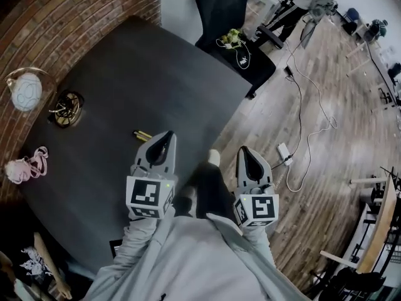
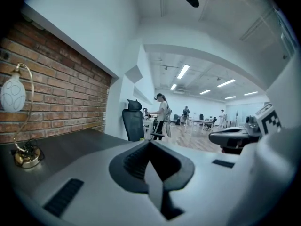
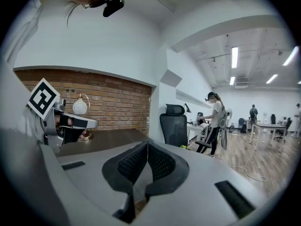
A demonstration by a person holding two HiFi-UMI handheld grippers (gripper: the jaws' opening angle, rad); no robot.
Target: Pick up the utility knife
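Observation:
The utility knife (image 1: 142, 134), small, yellow and black, lies on the dark table (image 1: 156, 80) near its front part. My left gripper (image 1: 165, 135) hovers just right of the knife with its tip close beside it, jaws shut and nothing between them; in the left gripper view (image 2: 150, 142) the knife is hidden below the jaws. My right gripper (image 1: 245, 150) hangs off the table's right edge above the wooden floor, its jaws (image 3: 147, 144) also shut and empty.
A white globe lamp (image 1: 26, 91) with a brass base (image 1: 66, 108) stands at the table's left by the brick wall. A pink bundle (image 1: 25, 166) lies nearer. A black office chair (image 1: 232, 17) stands beyond the table. Cables and a power strip (image 1: 285, 152) lie on the floor.

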